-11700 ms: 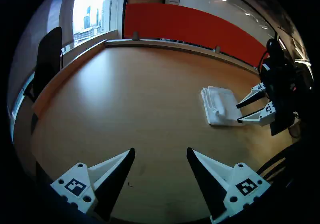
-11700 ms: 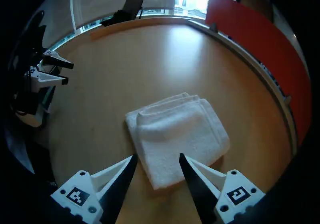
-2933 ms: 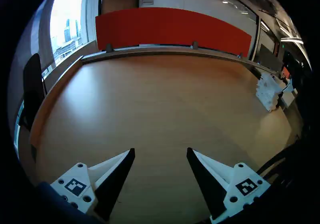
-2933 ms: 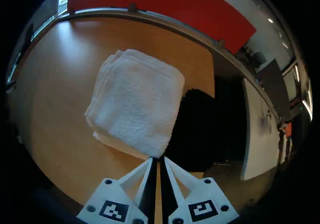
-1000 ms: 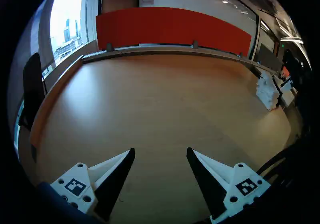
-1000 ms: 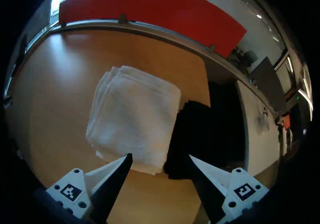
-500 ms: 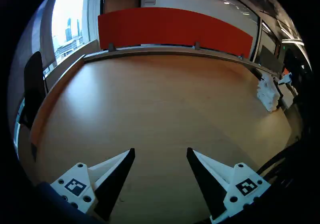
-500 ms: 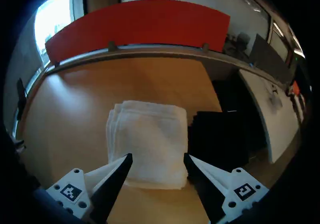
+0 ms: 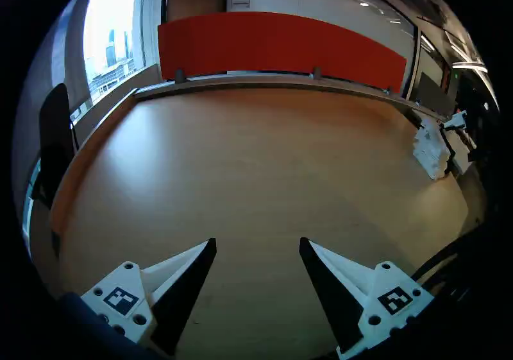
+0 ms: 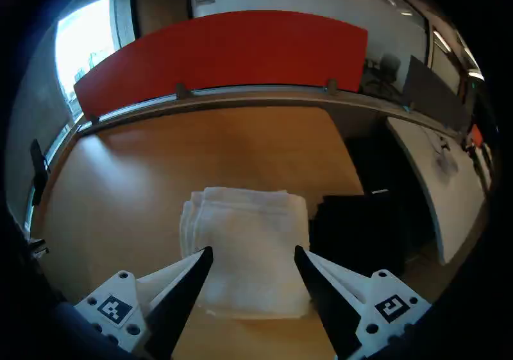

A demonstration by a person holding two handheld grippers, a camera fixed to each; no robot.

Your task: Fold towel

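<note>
A white towel [image 10: 250,251], folded into a thick square stack, lies near the right edge of the wooden table [image 10: 192,154]. My right gripper [image 10: 251,257] hovers open just above the towel's near part, and its fingers hold nothing. In the left gripper view the same towel [image 9: 431,153] appears far off at the table's right edge, with part of the right gripper [image 9: 458,119] just beyond it. My left gripper [image 9: 256,248] is open over bare table, far from the towel, holding nothing.
A red partition [image 9: 276,42] runs along the table's far edge. A dark chair [image 9: 54,135] stands at the left side by the window. Beside the towel, past the table's right edge, is a black chair seat [image 10: 359,225] and a white desk [image 10: 442,180].
The right gripper opened and let go of the towel, which now rests on the table. Over the last second it drew back and levelled out. The left gripper has stayed still.
</note>
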